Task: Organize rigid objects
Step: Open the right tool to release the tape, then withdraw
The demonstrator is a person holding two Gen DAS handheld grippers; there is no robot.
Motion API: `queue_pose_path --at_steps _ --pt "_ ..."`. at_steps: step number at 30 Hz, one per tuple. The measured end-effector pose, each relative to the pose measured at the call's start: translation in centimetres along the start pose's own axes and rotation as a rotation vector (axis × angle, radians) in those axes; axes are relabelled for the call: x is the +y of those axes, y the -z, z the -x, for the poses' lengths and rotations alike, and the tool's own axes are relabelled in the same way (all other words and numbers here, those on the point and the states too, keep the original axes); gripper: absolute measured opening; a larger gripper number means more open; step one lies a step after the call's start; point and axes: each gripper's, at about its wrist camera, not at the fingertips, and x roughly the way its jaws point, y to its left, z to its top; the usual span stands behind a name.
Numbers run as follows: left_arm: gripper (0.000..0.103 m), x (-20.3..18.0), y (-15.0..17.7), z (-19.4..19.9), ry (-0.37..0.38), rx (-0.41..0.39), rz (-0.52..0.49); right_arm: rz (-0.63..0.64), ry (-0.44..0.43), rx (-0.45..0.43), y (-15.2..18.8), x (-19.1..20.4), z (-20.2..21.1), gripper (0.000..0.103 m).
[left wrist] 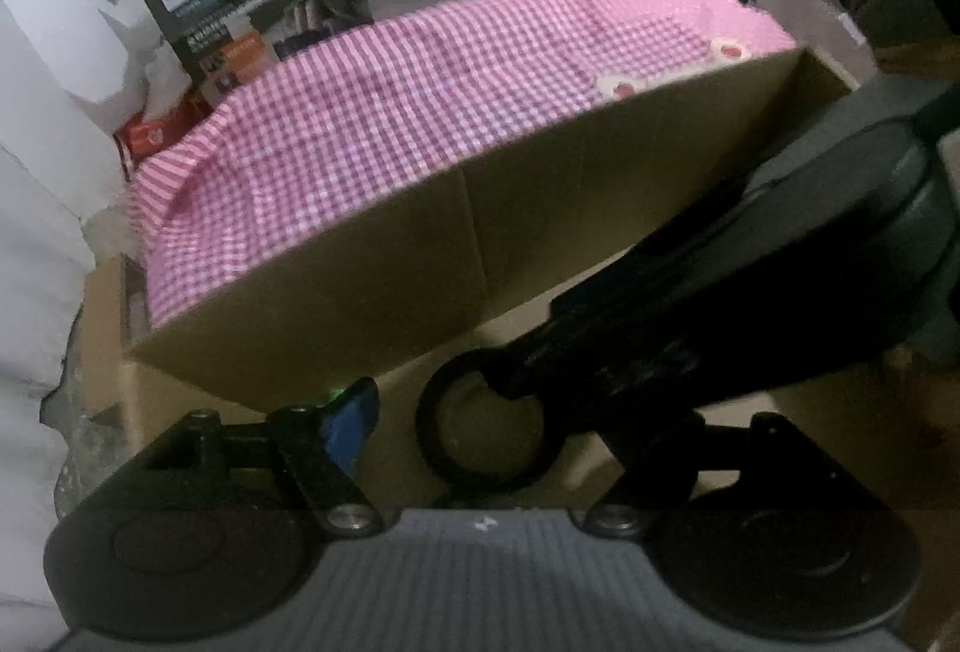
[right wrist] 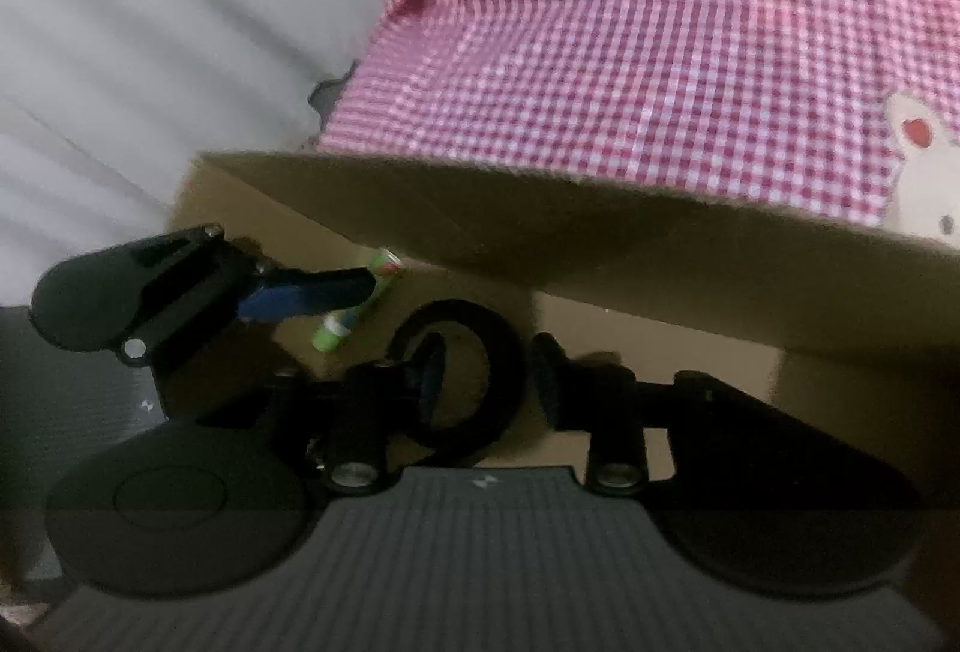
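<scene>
Ring (right wrist: 456, 370) lies on the box (right wrist: 660, 256) floor at six o'clock, threaded by my right fingers (right wrist: 489, 382), slightly parted and gripping nothing; left fingers (left wrist: 480, 412), wide and empty; withdrawing could snag and drag it.

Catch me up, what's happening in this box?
A person is working two handheld tools inside a cardboard box that sits against a pink checked cloth. The right tool is down at a black ring on the box floor, one finger inside the ring and one outside, apparently not pinching it. The left tool is open, with its tips by a green tube that lies on the floor. Whether they touch is unclear.
</scene>
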Motion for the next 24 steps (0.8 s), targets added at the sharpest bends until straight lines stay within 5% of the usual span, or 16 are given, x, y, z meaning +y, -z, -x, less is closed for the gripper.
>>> queue_pose_path --at_steps 11,16,24 --pt "0.087 0.7 3.5 11.5 -0.004 -0.205 0.082 0.069 -0.017 -0.280 6.3 4.0 13.5 0.063" --pt "0.087 -0.2 7.7 16.1 0.036 -0.267 0.118 0.107 -0.070 -0.412 13.0 6.4 18.6 0.077" --pt "0.088 -3.5 16.1 19.9 0.070 -0.369 0.160 0.111 -0.137 -0.500 22.2 8.8 21.0 0.082"
